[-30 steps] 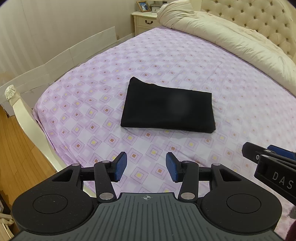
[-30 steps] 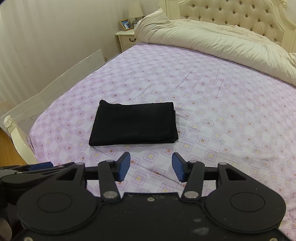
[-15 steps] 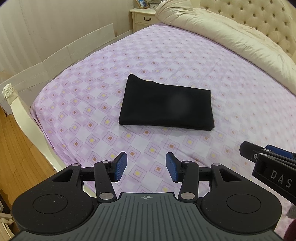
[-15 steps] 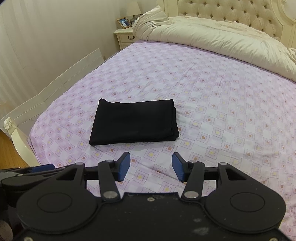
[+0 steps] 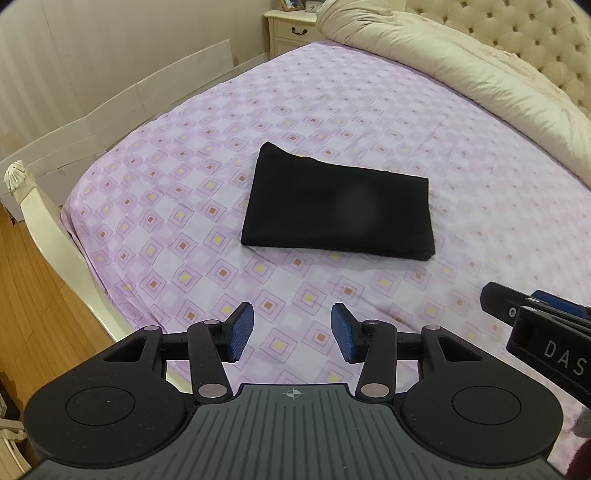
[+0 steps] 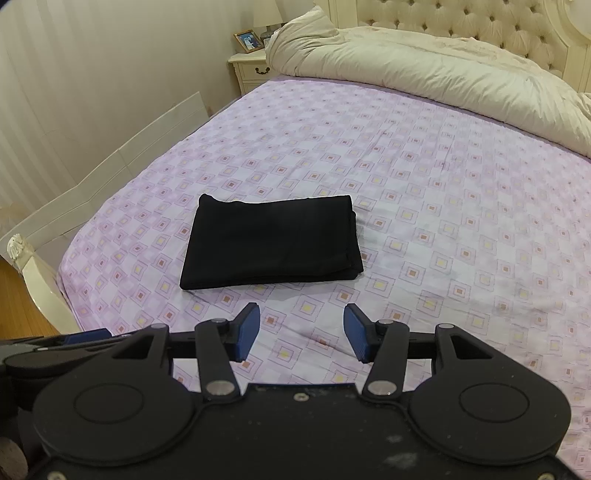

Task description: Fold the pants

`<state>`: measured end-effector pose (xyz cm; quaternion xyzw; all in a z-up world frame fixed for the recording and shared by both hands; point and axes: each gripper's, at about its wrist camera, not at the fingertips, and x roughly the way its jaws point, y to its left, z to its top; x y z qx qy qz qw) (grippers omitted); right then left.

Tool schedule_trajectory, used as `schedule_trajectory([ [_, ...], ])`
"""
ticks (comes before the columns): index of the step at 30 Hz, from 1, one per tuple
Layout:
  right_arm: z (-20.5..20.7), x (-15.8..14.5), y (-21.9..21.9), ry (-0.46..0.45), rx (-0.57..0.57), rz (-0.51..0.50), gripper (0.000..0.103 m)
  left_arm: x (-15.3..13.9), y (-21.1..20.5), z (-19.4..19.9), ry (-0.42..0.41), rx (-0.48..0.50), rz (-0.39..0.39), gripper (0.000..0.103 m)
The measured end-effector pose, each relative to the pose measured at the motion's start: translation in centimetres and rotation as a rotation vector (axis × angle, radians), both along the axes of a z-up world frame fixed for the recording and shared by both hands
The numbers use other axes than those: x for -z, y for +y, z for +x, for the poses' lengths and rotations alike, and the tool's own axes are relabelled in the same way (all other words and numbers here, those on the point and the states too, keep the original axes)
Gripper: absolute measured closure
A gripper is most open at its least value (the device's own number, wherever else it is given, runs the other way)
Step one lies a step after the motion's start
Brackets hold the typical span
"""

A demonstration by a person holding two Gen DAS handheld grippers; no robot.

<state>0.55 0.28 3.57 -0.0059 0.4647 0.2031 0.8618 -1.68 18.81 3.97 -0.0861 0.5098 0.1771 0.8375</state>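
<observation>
Right wrist: folded black pants [image 6: 271, 243] on bed sheet [image 6: 443, 206].

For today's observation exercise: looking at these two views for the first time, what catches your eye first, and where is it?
First, the black folded pants, a neat dark rectangle lying alone on the lilac patterned bedsheet. Next, the two blue-padded tools at the near edge, left tool and right tool, both open, empty and short of the pants. Behind, a cream duvet lies bunched along the tufted headboard.
</observation>
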Motion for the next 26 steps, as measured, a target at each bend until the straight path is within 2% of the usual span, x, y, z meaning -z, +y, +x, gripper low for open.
schedule_trajectory([
  [26,1.6,0.9,1.1,0.042,-0.009,0.002,0.049,1.0,1.0,1.7,0.036,0.023,-0.008,0.058],
])
